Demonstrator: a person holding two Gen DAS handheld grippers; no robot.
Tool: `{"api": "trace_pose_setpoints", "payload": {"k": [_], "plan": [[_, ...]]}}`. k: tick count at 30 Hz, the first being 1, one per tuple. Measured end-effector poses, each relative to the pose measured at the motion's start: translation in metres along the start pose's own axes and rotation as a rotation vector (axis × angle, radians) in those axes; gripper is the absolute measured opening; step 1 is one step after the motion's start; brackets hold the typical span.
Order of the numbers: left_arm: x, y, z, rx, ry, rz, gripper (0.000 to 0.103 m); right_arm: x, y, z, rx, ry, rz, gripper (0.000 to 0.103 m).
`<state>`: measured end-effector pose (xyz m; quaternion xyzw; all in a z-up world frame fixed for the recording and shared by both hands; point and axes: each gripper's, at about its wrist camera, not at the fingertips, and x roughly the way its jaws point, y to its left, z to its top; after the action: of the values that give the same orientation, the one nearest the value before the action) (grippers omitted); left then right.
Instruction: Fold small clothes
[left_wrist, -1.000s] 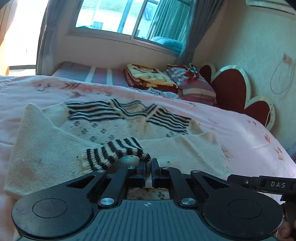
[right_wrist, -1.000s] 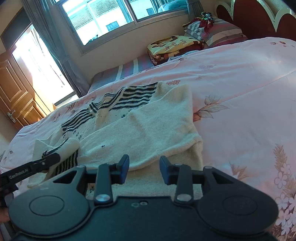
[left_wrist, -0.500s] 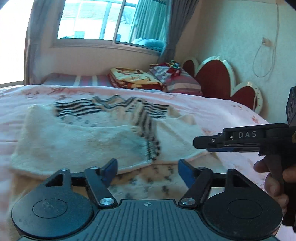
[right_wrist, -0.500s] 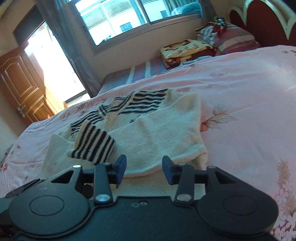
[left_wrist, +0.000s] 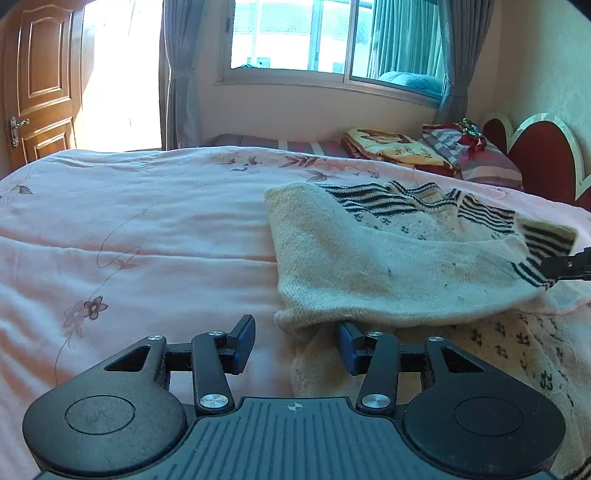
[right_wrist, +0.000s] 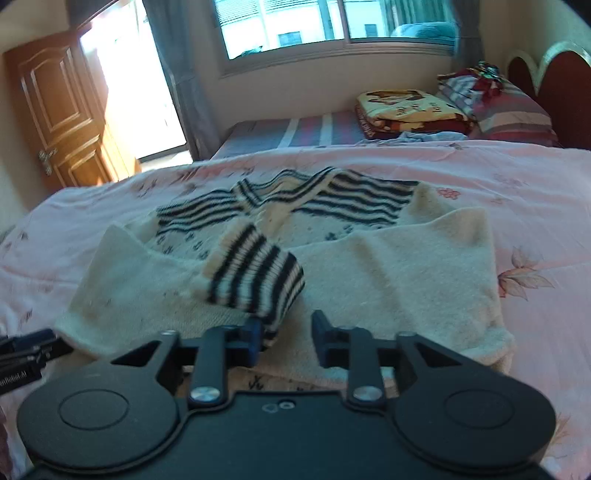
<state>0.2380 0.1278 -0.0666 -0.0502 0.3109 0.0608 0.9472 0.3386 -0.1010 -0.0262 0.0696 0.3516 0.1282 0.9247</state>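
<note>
A cream knitted sweater (left_wrist: 369, 266) with black-striped shoulders lies on the pink bed cover (left_wrist: 147, 240), both sleeves folded across its front. My left gripper (left_wrist: 295, 343) is at the sweater's near left corner. Its jaws are closing, with the folded edge between them beside the right finger (left_wrist: 347, 343), unpinched. In the right wrist view the sweater (right_wrist: 406, 266) spreads ahead, and the striped cuff (right_wrist: 258, 273) reaches down between the closing jaws of my right gripper (right_wrist: 288, 339). The cuff touches only the left finger (right_wrist: 255, 339). The right gripper's tip (left_wrist: 565, 264) shows by the cuff (left_wrist: 539, 254).
Folded blankets (left_wrist: 391, 147) and striped pillows (left_wrist: 476, 155) lie at the bed's far side under the window (left_wrist: 295, 37). A red headboard (left_wrist: 535, 147) stands at the right and a wooden door (left_wrist: 37, 74) at the left. Bare pink cover stretches left of the sweater.
My left gripper let go of the striped cuff, opened and moved left to the sweater's corner. The right gripper moved left onto the cuff, and its jaws have narrowed.
</note>
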Motion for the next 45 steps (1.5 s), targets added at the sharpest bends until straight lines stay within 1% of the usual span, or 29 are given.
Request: {"api": "trace_pose_setpoints", "payload": {"k": [1, 4, 5, 7, 9, 10, 11, 12, 13, 14, 15, 18, 20, 22, 23, 25, 26, 28, 31, 33, 36, 37, 38, 39, 41, 44, 45], "plan": [[0.003, -0.001, 0.003, -0.006, -0.009, -0.007, 0.047, -0.001, -0.005, 0.002, 0.013, -0.015, -0.018, 0.015], [0.007, -0.001, 0.009, -0.018, -0.026, -0.032, 0.032, 0.000, -0.014, 0.001, 0.042, 0.007, -0.020, 0.015], [0.008, -0.002, 0.010, -0.019, -0.029, -0.043, 0.032, 0.002, -0.017, 0.000, 0.060, 0.018, -0.015, 0.016], [0.013, -0.003, 0.011, -0.001, -0.010, -0.049, 0.032, 0.005, -0.021, -0.005, 0.103, 0.043, -0.009, 0.026], [0.021, -0.005, 0.013, 0.015, 0.013, -0.064, 0.032, 0.007, -0.028, -0.009, 0.164, 0.057, 0.013, 0.028], [0.023, -0.006, 0.013, 0.030, 0.017, -0.059, 0.032, 0.008, -0.031, -0.011, 0.192, 0.063, 0.030, 0.029], [0.024, -0.006, 0.012, 0.039, 0.017, -0.056, 0.032, 0.009, -0.034, -0.013, 0.226, 0.067, 0.055, 0.028], [0.024, -0.004, 0.011, 0.045, 0.019, -0.058, 0.032, 0.009, -0.037, -0.014, 0.251, 0.066, 0.078, 0.018], [0.023, -0.003, 0.011, 0.046, 0.013, -0.057, 0.029, 0.009, -0.036, -0.013, 0.249, 0.057, 0.077, 0.007], [0.022, 0.000, 0.011, 0.045, 0.005, -0.060, 0.012, 0.007, -0.034, -0.011, 0.226, 0.039, 0.062, 0.007], [0.020, 0.001, 0.012, 0.040, -0.007, -0.059, 0.012, 0.004, -0.031, -0.007, 0.203, 0.016, 0.051, 0.007], [0.014, 0.004, 0.014, 0.039, -0.046, -0.061, 0.012, -0.012, -0.025, 0.010, 0.149, -0.062, 0.054, 0.007], [0.016, 0.003, 0.015, 0.048, -0.036, -0.058, 0.011, -0.024, -0.023, 0.019, 0.118, -0.110, 0.062, 0.007], [0.023, 0.002, 0.013, 0.055, -0.002, -0.049, 0.011, -0.029, -0.022, 0.018, 0.065, -0.131, 0.051, 0.007], [0.024, 0.002, 0.011, 0.050, 0.003, -0.047, 0.011, -0.023, -0.022, 0.014, 0.048, -0.107, 0.041, 0.007], [0.026, 0.002, 0.010, 0.044, 0.005, -0.045, 0.011, 0.007, -0.030, 0.002, 0.044, 0.046, -0.024, 0.007], [0.025, 0.002, 0.011, 0.041, 0.006, -0.044, 0.011, 0.015, -0.035, -0.005, 0.062, 0.078, -0.028, 0.007], [0.025, 0.001, 0.010, 0.042, 0.006, -0.043, 0.011, 0.014, -0.040, -0.013, 0.090, 0.054, -0.006, 0.007], [0.024, 0.002, 0.009, 0.046, 0.005, -0.041, 0.011, 0.014, -0.038, -0.013, 0.078, 0.043, -0.012, 0.007], [0.020, 0.002, 0.010, 0.040, -0.013, -0.036, 0.011, 0.007, -0.036, -0.010, 0.062, 0.004, -0.006, 0.007], [0.011, -0.001, 0.011, 0.041, -0.063, -0.015, 0.011, -0.006, -0.033, -0.006, 0.048, -0.048, 0.011, 0.007], [0.011, -0.003, 0.011, 0.046, -0.063, -0.006, 0.011, -0.007, -0.033, -0.005, 0.046, -0.055, 0.017, 0.007], [0.015, -0.004, 0.011, 0.052, -0.038, 0.002, 0.011, -0.005, -0.035, -0.005, 0.043, -0.051, 0.019, 0.007], [0.022, -0.004, 0.009, 0.049, 0.008, -0.003, 0.011, 0.000, -0.037, -0.006, 0.044, -0.030, 0.009, 0.007], [0.025, -0.001, 0.007, 0.025, 0.015, -0.012, 0.011, 0.013, -0.040, -0.011, 0.054, 0.032, -0.020, 0.007], [0.020, 0.006, 0.007, 0.006, 0.018, -0.048, 0.012, 0.009, -0.040, -0.013, 0.048, 0.020, -0.014, 0.007], [0.018, 0.010, 0.005, -0.001, 0.024, -0.060, 0.016, 0.008, -0.039, -0.014, 0.044, 0.021, -0.014, 0.007]]}}
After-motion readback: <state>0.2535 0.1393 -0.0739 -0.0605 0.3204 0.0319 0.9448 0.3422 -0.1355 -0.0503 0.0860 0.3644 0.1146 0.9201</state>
